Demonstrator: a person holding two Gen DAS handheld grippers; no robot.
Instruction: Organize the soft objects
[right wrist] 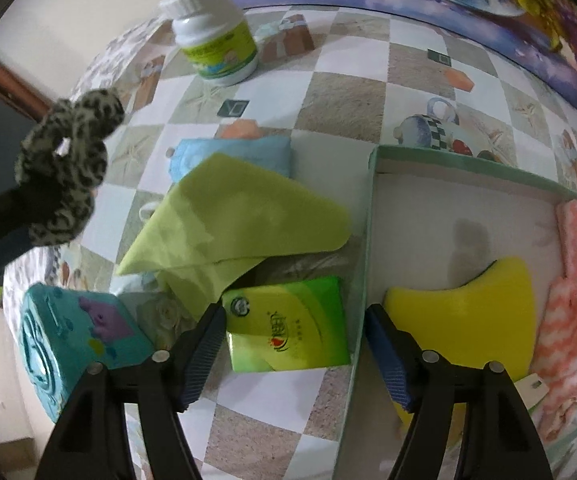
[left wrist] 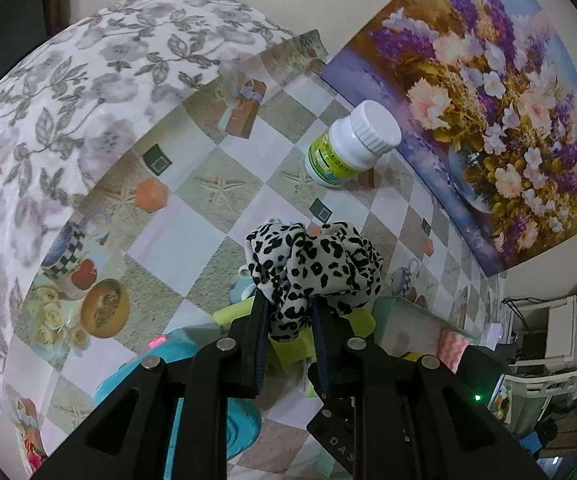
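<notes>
Leopard scrunchie (left wrist: 314,268) is sitting pinched in the left gripper (left wrist: 288,312), jaws nearly together and clamped on the fabric, hanging clear above the checkered tablecloth (left wrist: 216,216). Right gripper (right wrist: 294,320) is hanging jaws wide apart with nothing between the pads, pointing down over the green tissue pack (right wrist: 288,326), which is lying just left of the box wall. Open pale-green box (right wrist: 372,216) is holding a yellow sponge (right wrist: 472,312) and, at its right side, a pink zigzag cloth (right wrist: 576,296). Lime cloth (right wrist: 232,224) is lying draped over a blue cloth (right wrist: 248,152), left of the box. Teal toy case (right wrist: 72,336) is sitting at near left; white pill bottle (right wrist: 216,40) is standing upright at the far side
</notes>
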